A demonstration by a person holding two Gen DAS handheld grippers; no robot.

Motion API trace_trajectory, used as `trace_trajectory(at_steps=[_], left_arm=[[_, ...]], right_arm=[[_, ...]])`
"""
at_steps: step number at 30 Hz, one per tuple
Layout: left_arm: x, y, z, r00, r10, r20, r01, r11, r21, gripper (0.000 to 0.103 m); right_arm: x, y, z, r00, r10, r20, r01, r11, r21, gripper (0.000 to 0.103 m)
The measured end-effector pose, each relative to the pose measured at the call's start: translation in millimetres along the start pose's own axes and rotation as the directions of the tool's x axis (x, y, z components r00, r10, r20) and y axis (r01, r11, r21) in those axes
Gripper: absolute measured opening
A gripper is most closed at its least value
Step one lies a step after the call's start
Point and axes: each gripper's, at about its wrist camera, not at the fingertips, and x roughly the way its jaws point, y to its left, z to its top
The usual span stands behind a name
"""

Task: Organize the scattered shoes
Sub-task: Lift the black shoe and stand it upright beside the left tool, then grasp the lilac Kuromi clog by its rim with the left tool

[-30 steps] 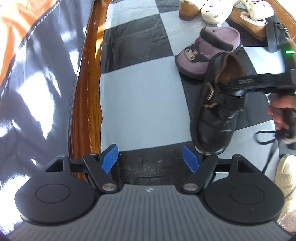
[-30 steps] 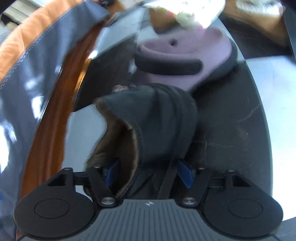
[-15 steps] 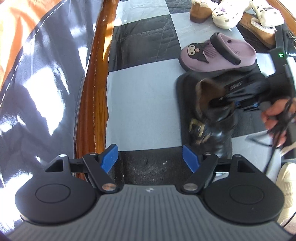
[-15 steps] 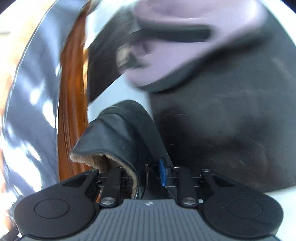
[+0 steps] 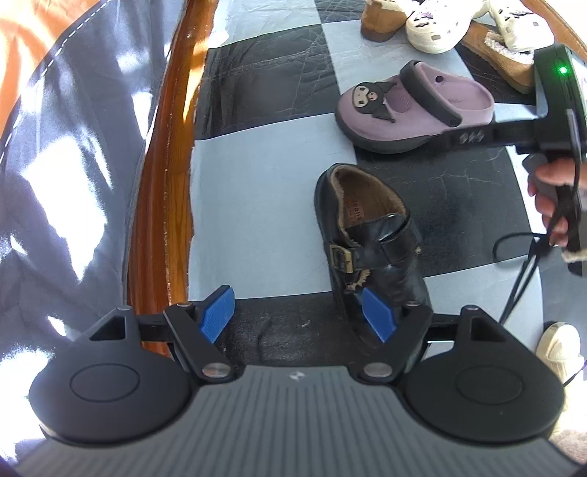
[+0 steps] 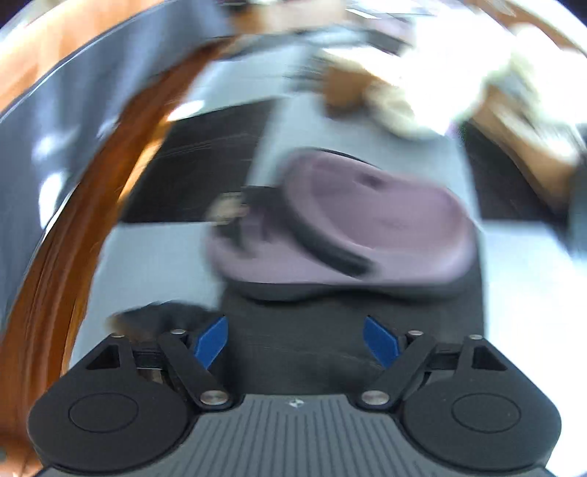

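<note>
On the checkered floor mat, just beside the wooden rail, a black leather buckle shoe stands upright on its sole, heel toward the purple clog and toe under the left gripper. That claw hangs spread wide with nothing between its blue pads; its right pad overlaps the shoe's toe in the view, though whether it touches cannot be told. The right gripper is opening, its jaws apart with only dark mat between them, clear of the shoe.

Judging by its look, the buckle shoe is fairly stiff at the sole and toe but soft at the collar, where the lined rim would fold under a pinch. The leather looks smooth and a little slick, so a hold across the heel collar or on the strap by the brass buckle seems safest. It seems light enough for 1 claw. The clog looks like springy foam, light and grippy, best taken by its dark heel strap or side wall.

Much is hard to read. The right wrist view is smeared by motion: the clog is a blur, and a dark shape at the lower left is probably the buckle shoe's heel. Tan slippers and cream clogs are cut off at the top edge, and a pale shoe shows only partly at the lower right. A hand holding the right gripper's handle is partly cropped.
</note>
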Motion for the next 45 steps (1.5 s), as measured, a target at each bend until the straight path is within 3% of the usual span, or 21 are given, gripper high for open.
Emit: trace_trajectory(at_steps=[2, 4, 5, 9, 14, 17, 19, 24, 26, 31, 35, 38, 40, 41, 43, 44, 45], left_arm=[[-1, -2, 3, 1.000, 0.012, 0.016, -0.012, 1.000, -0.021, 0.077], [-4, -11, 15, 0.997, 0.010, 0.070, -0.008, 0.999, -0.038, 0.077], [-5, -14, 20, 0.996, 0.007, 0.092, -0.003, 0.999, -0.049, 0.077], [0, -32, 40, 0.990, -0.038, 0.134, 0.049, 0.996, -0.079, 0.077], [12, -64, 70, 0.986, -0.061, 0.156, 0.075, 0.993, -0.087, 0.077], [32, -88, 114, 0.981, -0.098, 0.169, 0.116, 0.988, -0.099, 0.077], [52, -103, 141, 0.985, -0.067, 0.162, 0.087, 0.989, -0.121, 0.077], [118, -128, 181, 0.992, 0.084, 0.090, -0.064, 0.977, -0.205, 0.077], [140, -131, 188, 0.996, 0.066, 0.056, -0.051, 0.972, -0.231, 0.079], [134, -128, 197, 0.986, 0.098, 0.133, -0.053, 0.951, -0.304, 0.087], [133, -121, 201, 0.993, 0.062, 0.099, -0.030, 0.954, -0.300, 0.087], [132, -111, 193, 0.991, -0.062, 0.120, 0.102, 0.927, -0.362, 0.087], [141, -112, 194, 0.990, -0.091, 0.106, 0.125, 0.919, -0.374, 0.087], [151, -115, 198, 0.995, -0.071, 0.073, 0.092, 0.927, -0.364, 0.087], [167, -122, 200, 0.999, -0.025, 0.038, 0.037, 0.937, -0.348, 0.076], [177, -126, 198, 0.999, -0.028, 0.025, 0.035, 0.939, -0.342, 0.052], [179, -126, 197, 0.998, -0.051, 0.031, 0.058, 0.934, -0.352, 0.034]], right_arm=[[-4, -14, -4, 0.999, 0.020, -0.036, -0.021, 0.999, -0.029, 0.051], [-12, -6, -7, 1.000, 0.003, 0.000, -0.003, 0.993, -0.119, 0.065], [-13, -9, -7, 1.000, -0.005, 0.014, 0.007, 0.995, -0.103, 0.078], [-17, -37, -16, 0.999, -0.040, 0.004, 0.039, 0.999, 0.015, 0.075], [-35, -84, -36, 1.000, -0.008, -0.002, 0.008, 0.984, 0.180, 0.075], [-55, -108, -51, 1.000, -0.026, 0.011, 0.023, 0.974, 0.224, 0.075], [-65, -127, -60, 0.999, -0.035, 0.016, 0.030, 0.966, 0.258, 0.075], [-72, -172, -73, 0.999, -0.039, 0.032, 0.026, 0.936, 0.351, 0.075], [-70, -181, -76, 0.999, -0.038, 0.034, 0.023, 0.927, 0.374, 0.075], [-84, -199, -84, 0.998, -0.060, 0.037, 0.043, 0.931, 0.363, 0.075], [-91, -208, -88, 0.997, -0.071, 0.037, 0.053, 0.929, 0.367, 0.075], [-90, -213, -87, 0.997, -0.067, 0.031, 0.051, 0.926, 0.374, 0.075], [-89, -215, -86, 0.997, -0.067, 0.028, 0.051, 0.927, 0.372, 0.075], [-89, -215, -85, 0.997, -0.067, 0.028, 0.052, 0.927, 0.371, 0.075], [-88, -215, -85, 0.997, -0.067, 0.026, 0.052, 0.927, 0.371, 0.075], [-88, -215, -85, 0.998, -0.066, 0.025, 0.052, 0.928, 0.370, 0.075], [-88, -214, -85, 0.998, -0.065, 0.024, 0.051, 0.928, 0.368, 0.075]])
